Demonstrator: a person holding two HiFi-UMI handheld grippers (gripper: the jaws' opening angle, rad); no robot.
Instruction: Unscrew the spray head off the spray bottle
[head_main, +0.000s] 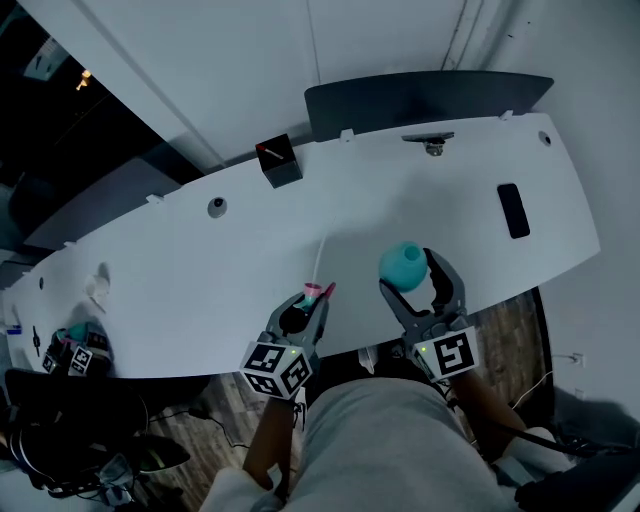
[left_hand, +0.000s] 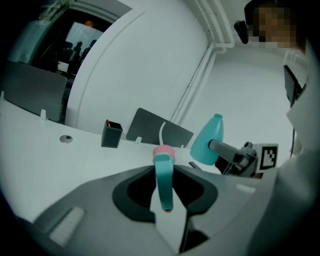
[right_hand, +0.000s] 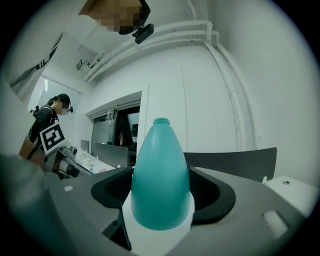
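Spray head (left_hand: 163, 175): sitting detached, being pinched at its teal trigger between the narrowly set jaws of the left gripper (left_hand: 164, 200), pink collar (left_hand: 163, 150) and white dip tube (left_hand: 162, 131) pointing away over the white table (head_main: 200, 270). Just to its right, not touching: teal spray bottle (right_hand: 161, 175), neck bare, being clasped around its body by the wide-spread right gripper (right_hand: 161, 220).

A long white table (head_main: 200, 270) carries a small black box (head_main: 279, 161) and a flat phone (head_main: 513, 210), well apart.
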